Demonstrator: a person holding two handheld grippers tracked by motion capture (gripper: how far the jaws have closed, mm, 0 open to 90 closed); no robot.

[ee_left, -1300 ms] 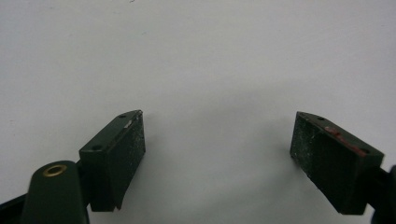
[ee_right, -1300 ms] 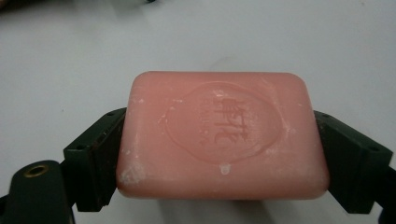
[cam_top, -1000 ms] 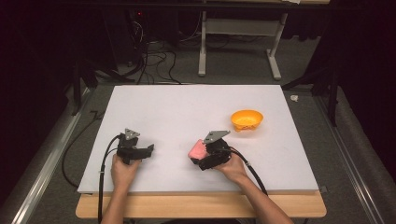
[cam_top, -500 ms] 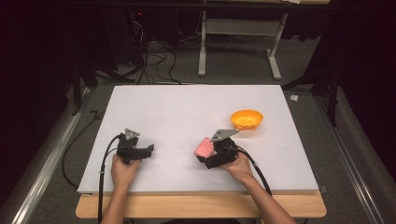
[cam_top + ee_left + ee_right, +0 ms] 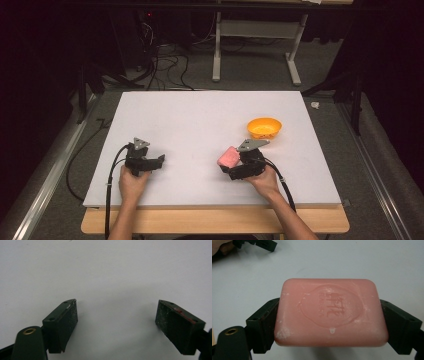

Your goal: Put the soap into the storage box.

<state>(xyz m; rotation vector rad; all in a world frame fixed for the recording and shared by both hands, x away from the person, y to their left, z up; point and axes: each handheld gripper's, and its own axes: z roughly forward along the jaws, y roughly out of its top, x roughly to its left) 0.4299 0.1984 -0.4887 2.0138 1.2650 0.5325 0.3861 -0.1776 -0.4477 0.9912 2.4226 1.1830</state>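
Observation:
A pink bar of soap (image 5: pixel 329 312) with an embossed seal is clamped between the two black jaws of my right gripper (image 5: pixel 329 325), held above the white table. From above, the soap (image 5: pixel 228 157) sticks out to the left of the right gripper (image 5: pixel 231 161), a short way in front of and left of an orange bowl (image 5: pixel 264 128). My left gripper (image 5: pixel 159 161) rests low at the front left of the table. Its jaws stand wide apart over bare white surface (image 5: pixel 117 290) with nothing between them, the left gripper (image 5: pixel 116 320) being open.
The white table board (image 5: pixel 200 125) sits on a wooden top whose front edge (image 5: pixel 215 222) runs below my hands. Cables trail from both grippers off the front. Beyond the table are a dark floor, loose cables and a white stand (image 5: pixel 255 45).
My right gripper has carried the soap to the right, toward the orange bowl. The left gripper has stayed where it was.

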